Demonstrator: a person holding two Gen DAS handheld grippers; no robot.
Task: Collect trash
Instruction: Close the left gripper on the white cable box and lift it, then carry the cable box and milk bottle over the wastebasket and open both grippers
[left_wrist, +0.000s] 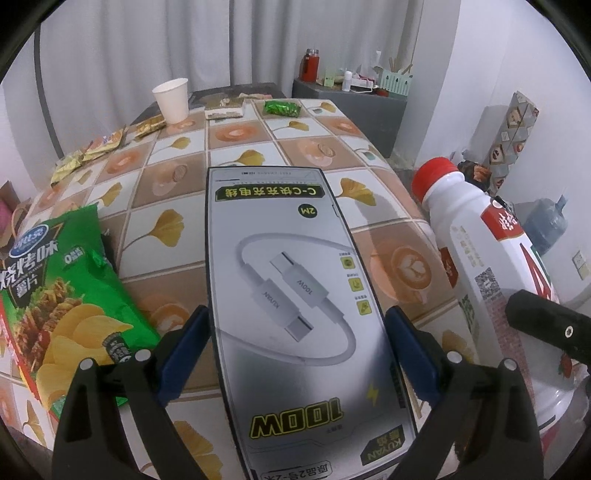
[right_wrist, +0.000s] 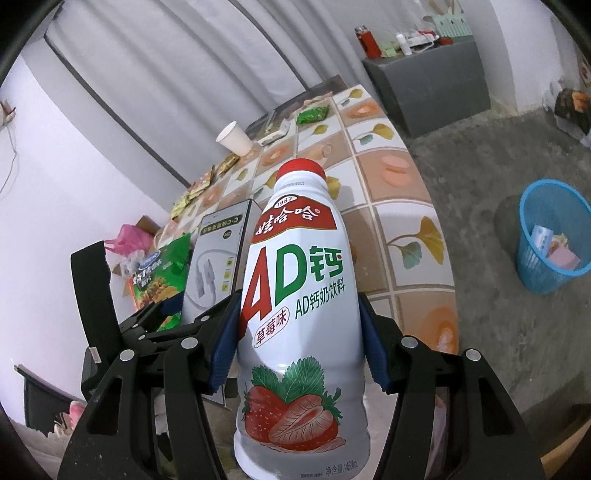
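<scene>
Left wrist view: the left gripper clamps a flat grey charging-cable box between its blue pads, which press on the two long edges. The box's long axis runs straight away from the camera, its far end toward the white paper cup at the back of the table, held above the patterned tablecloth. Left of the box lies a green chip bag; beyond it, along the table's left edge, sit small snack wrappers. A green wrapper lies just right of the cup. Right of the box is the white drink bottle, red cap pointing up and away.

Right wrist view: the right gripper grips the strawberry AD calcium milk bottle at mid-body, pads pressed on both sides. The bottle's long axis points away from the camera, red cap toward the table's far end. Left of the bottle is the cable box in the left gripper. On the concrete floor, well right of the bottle, stands a blue mesh wastebasket containing some paper.
</scene>
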